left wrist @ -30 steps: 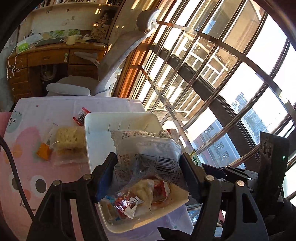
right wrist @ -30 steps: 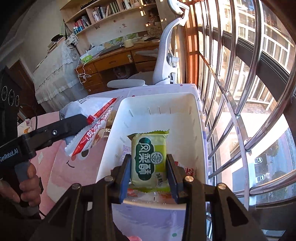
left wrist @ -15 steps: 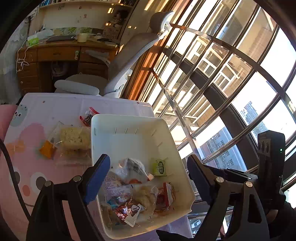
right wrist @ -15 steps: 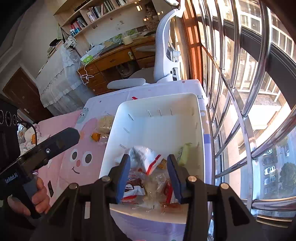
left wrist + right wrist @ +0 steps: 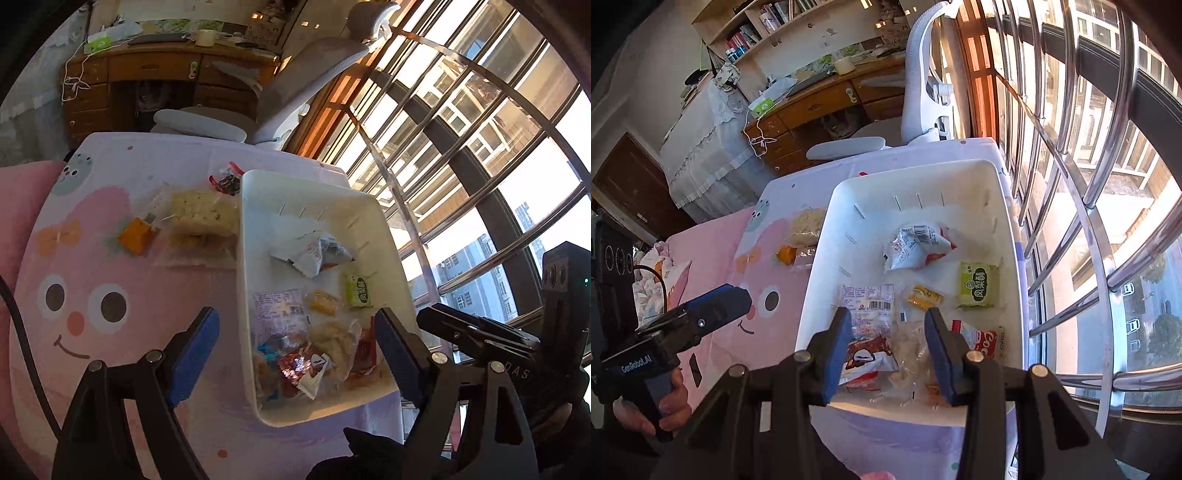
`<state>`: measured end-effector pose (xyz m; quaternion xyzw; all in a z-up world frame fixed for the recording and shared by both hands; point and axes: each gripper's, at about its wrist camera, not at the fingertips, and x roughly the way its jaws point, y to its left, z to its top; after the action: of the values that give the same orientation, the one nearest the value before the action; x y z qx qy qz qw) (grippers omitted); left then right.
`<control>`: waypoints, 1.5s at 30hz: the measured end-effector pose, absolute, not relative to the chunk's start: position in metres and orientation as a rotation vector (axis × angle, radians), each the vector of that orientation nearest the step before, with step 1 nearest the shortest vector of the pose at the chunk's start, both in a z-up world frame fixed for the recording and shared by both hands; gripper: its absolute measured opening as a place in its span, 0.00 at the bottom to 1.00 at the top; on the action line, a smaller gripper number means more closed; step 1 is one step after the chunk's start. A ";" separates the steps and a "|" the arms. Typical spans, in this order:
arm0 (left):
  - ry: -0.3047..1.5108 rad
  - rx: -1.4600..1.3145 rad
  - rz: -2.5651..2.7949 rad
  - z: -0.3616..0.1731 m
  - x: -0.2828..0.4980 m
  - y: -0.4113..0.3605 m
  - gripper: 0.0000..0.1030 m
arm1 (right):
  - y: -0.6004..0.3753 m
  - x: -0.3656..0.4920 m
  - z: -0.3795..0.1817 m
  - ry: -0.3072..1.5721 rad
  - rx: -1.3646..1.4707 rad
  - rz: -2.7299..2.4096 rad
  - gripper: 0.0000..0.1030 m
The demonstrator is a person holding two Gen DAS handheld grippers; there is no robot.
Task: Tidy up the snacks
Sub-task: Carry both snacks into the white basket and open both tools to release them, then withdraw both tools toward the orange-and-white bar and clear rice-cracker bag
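Note:
A white bin (image 5: 247, 280) (image 5: 1004, 236) stands on the pink table and holds several snack packets: a white-and-red bag (image 5: 314, 253) (image 5: 916, 247), a green packet (image 5: 356, 290) (image 5: 979, 284) and a small yellow one (image 5: 323, 302) (image 5: 923, 297). Both grippers are open and empty above the bin's near end: my left gripper (image 5: 295, 354) wide open, my right gripper (image 5: 886, 347) less so. A clear bag of pale crackers (image 5: 201, 218) (image 5: 805, 225), an orange piece (image 5: 135, 230) (image 5: 786, 254) and a small red-and-black packet (image 5: 227, 181) lie on the table left of the bin.
A window with metal bars (image 5: 1089, 192) runs along the right, close to the bin. A grey office chair (image 5: 295, 81) and a wooden desk (image 5: 147, 74) stand beyond the table's far edge. A black cable (image 5: 22, 332) crosses the left side.
Both grippers opened: the white-and-red bag dropped from the left one and the green packet from the right one into the bin. Both grippers then pulled back and up.

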<state>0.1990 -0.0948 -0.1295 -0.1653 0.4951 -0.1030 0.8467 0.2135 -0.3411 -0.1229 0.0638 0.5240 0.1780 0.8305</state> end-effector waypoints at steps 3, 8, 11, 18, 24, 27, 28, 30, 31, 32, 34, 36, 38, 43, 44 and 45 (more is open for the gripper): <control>1.052 -0.314 -0.175 -0.134 0.190 -0.080 0.82 | -0.329 0.209 -0.127 1.136 0.130 0.370 0.41; 1.061 -0.271 -0.124 -0.138 0.175 -0.051 0.82 | -0.305 0.203 -0.132 1.169 0.142 0.364 0.41; 1.058 -0.253 -0.085 -0.137 0.167 -0.027 0.82 | -0.288 0.199 -0.133 1.180 0.158 0.352 0.41; 1.071 -0.261 -0.072 -0.134 0.155 0.038 0.82 | -0.249 0.188 -0.138 1.222 0.234 0.281 0.41; 1.109 -0.192 -0.052 -0.139 0.150 0.088 0.78 | -0.213 0.174 -0.143 1.246 0.297 0.211 0.40; 1.113 -0.140 -0.045 -0.140 0.150 0.110 0.77 | -0.195 0.169 -0.146 1.254 0.331 0.182 0.40; 1.112 -0.126 -0.045 -0.141 0.151 0.117 0.76 | -0.190 0.167 -0.145 1.253 0.341 0.174 0.40; 1.112 -0.097 -0.054 -0.142 0.154 0.131 0.76 | -0.180 0.166 -0.146 1.249 0.360 0.156 0.41; 1.117 -0.086 -0.059 -0.144 0.156 0.136 0.76 | -0.175 0.166 -0.146 1.248 0.368 0.145 0.40; 1.121 -0.077 -0.060 -0.145 0.158 0.141 0.76 | -0.171 0.166 -0.147 1.248 0.378 0.134 0.40; 1.113 -0.071 -0.074 -0.148 0.162 0.150 0.76 | -0.164 0.168 -0.148 1.257 0.399 0.101 0.40; 1.112 -0.058 -0.081 -0.151 0.166 0.157 0.76 | -0.158 0.171 -0.150 1.266 0.429 0.079 0.40; 1.114 -0.049 -0.083 -0.155 0.172 0.161 0.76 | -0.155 0.176 -0.151 1.276 0.474 0.068 0.40; 1.112 -0.039 -0.092 -0.163 0.189 0.168 0.76 | -0.154 0.194 -0.157 1.311 0.612 0.015 0.42; 1.111 -0.038 -0.094 -0.165 0.192 0.169 0.76 | -0.155 0.198 -0.159 1.320 0.640 -0.009 0.42; 1.109 -0.038 -0.093 -0.167 0.196 0.170 0.76 | -0.157 0.203 -0.162 1.327 0.674 -0.030 0.42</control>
<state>0.1961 0.1700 -0.1665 -0.0181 0.5264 -0.0441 0.8489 0.2025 -0.1572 -0.1615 0.3069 0.6038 -0.0136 0.7356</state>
